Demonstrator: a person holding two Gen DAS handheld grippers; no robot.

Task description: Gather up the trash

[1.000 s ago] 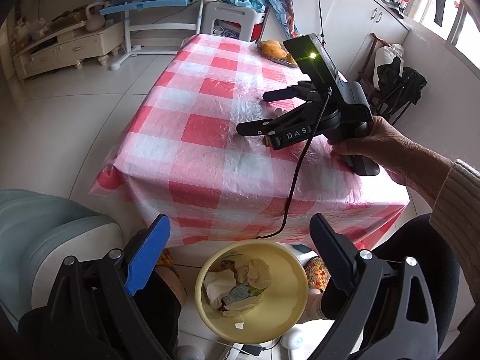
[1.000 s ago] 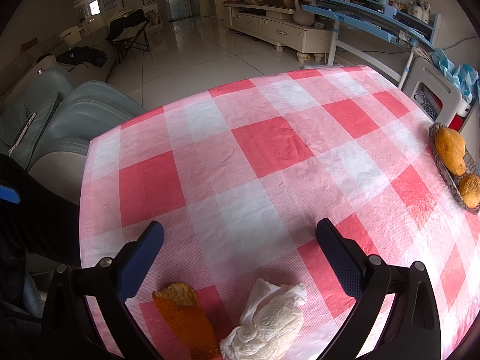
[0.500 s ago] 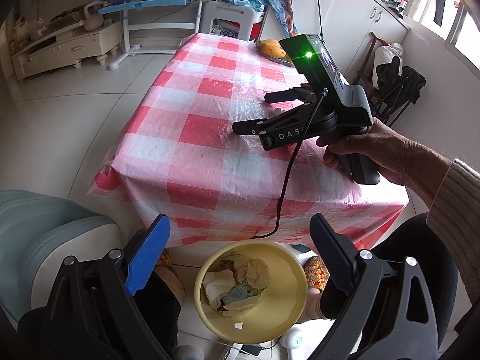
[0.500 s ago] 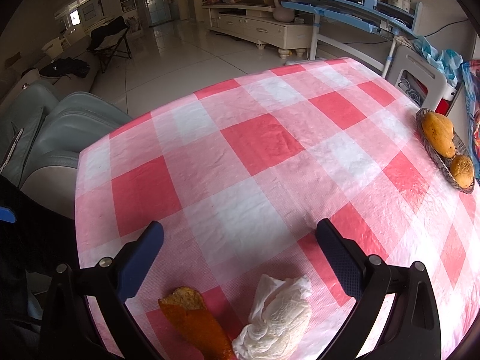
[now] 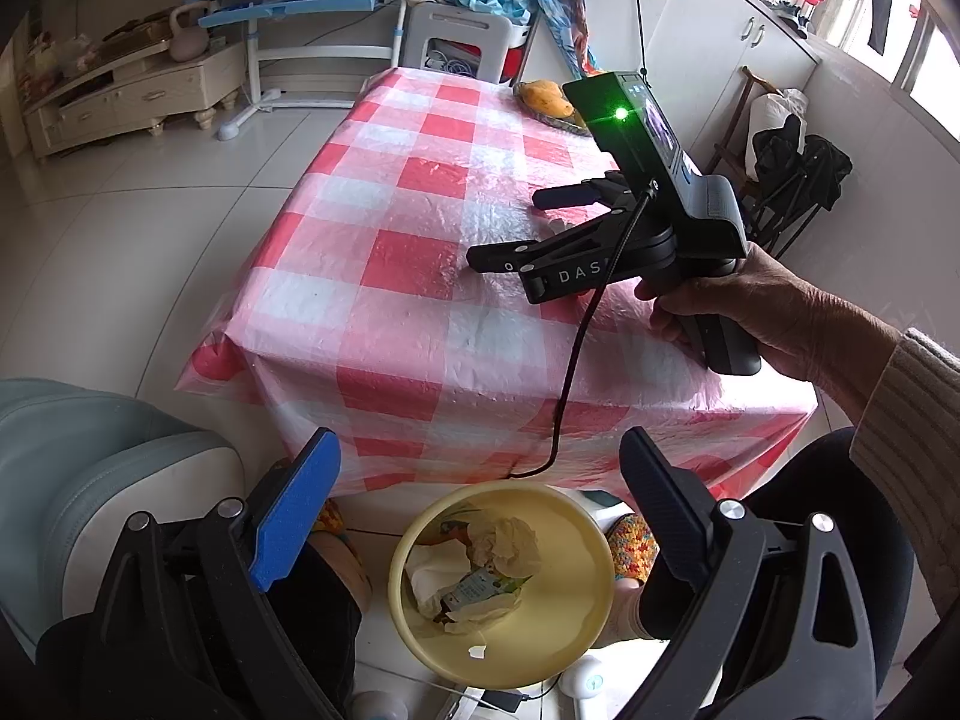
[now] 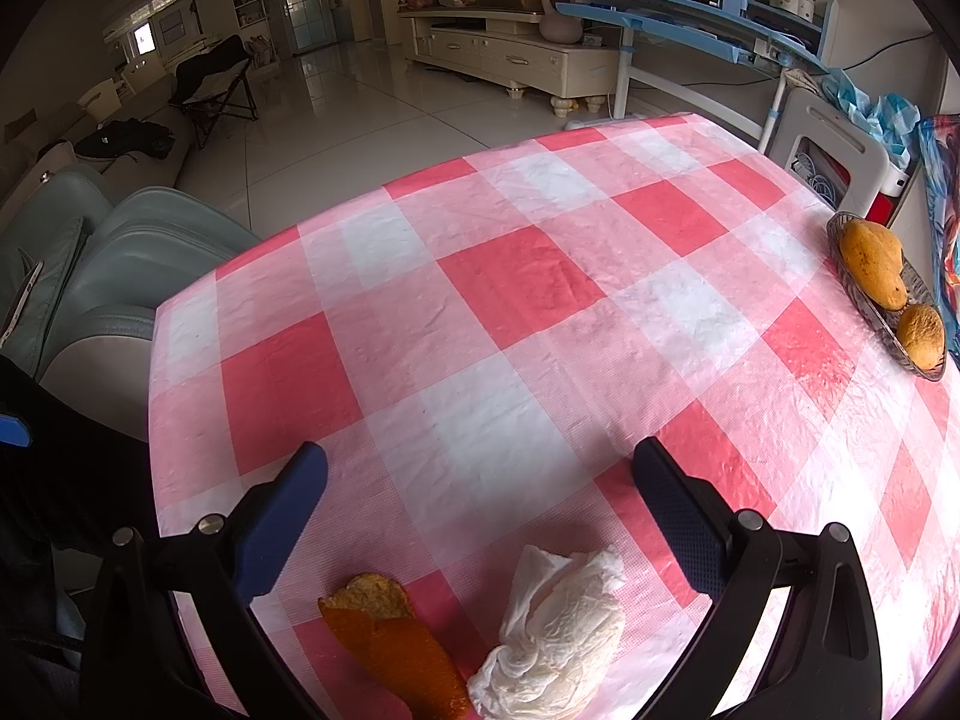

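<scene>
Daylight from the window [image 5: 924,54] — bright, sharp frames; glare on the floor [image 6: 336,96] tiles — fisheye bending and dark corners.

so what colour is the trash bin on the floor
Pale yellow bin; clearest in the left wrist view.

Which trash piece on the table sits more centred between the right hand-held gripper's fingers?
The crumpled white tissue; the orange peel lies to its left, nearer the blue left finger.
</scene>
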